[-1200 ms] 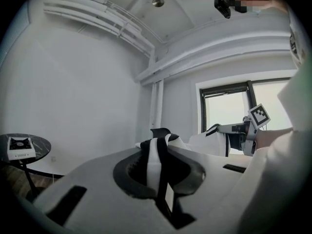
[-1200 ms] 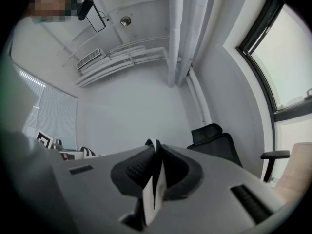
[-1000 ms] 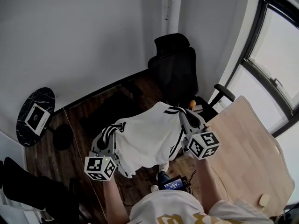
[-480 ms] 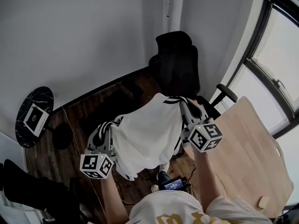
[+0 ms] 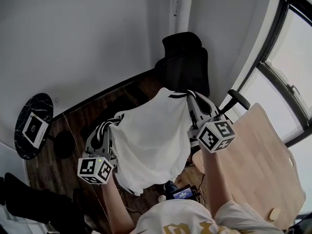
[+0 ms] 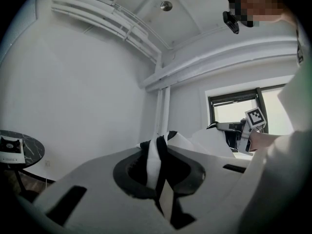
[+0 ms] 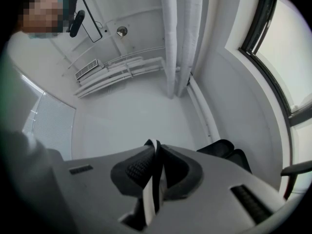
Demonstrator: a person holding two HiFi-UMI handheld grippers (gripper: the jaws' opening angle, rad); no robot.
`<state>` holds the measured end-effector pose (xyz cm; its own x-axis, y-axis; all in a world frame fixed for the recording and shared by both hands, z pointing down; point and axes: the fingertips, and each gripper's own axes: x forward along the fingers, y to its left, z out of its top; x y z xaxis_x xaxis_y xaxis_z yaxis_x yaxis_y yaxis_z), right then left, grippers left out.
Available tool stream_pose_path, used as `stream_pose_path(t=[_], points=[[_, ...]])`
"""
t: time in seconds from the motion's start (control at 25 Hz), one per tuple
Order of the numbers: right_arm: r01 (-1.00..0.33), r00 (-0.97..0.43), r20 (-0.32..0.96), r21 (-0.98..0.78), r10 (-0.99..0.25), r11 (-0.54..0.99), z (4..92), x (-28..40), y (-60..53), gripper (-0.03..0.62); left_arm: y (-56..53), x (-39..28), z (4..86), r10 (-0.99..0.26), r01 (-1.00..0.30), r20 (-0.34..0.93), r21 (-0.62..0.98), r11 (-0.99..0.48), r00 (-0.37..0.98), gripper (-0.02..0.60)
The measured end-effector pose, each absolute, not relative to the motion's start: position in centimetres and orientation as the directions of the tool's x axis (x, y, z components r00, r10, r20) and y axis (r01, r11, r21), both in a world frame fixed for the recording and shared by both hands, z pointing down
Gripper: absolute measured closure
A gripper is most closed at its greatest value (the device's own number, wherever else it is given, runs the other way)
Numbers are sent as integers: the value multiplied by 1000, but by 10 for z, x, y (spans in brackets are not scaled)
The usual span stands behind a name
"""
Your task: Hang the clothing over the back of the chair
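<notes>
Light: soft daylight from tall dark-framed window (image 5: pixel 287 67) at right, panes blown out white | Shadow: dark brown wooden floor (image 5: pixel 83 116) dim; black mesh office chair (image 5: pixel 185 67) loses detail | Lens: 2 gripper views fisheye, black vignetted corners, near foreground soft | Head view: sharp

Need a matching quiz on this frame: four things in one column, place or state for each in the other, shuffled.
1 white garment
2 black chair
3 round dark table
4 wooden desk

A beside the window, head view's right
B spread between left gripper and right gripper, jaws shut on it
C in the corner beyond the garment
D head view's left, near the wall

Pairs: 1-B, 2-C, 3-D, 4-A
</notes>
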<state>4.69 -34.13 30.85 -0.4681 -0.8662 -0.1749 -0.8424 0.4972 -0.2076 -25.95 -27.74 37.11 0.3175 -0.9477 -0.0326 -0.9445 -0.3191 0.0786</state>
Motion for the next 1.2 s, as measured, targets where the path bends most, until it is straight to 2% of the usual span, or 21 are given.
stream_pose_path(t=[0.32, 0.52, 0.76, 1.2], points=[[-842, -477, -162, -199, -864, 502, 307, 48, -395, 566, -323, -272, 375, -962, -961, 2, 58, -271, 272, 543], [-838, -501, -141, -167, -854, 519, 312, 33, -428, 566, -352, -284, 400, -970, -972, 73, 69, -227, 232, 543], [-832, -545, 32, 108, -838, 545, 357, 15, -454, 565, -375, -277, 453, -951, -975, 218, 14, -223, 220, 543], [-719, -533, 272, 353, -802, 598, 453, 7, -471, 565, -386, -263, 554, -851, -949, 475, -92, -303, 226, 543]])
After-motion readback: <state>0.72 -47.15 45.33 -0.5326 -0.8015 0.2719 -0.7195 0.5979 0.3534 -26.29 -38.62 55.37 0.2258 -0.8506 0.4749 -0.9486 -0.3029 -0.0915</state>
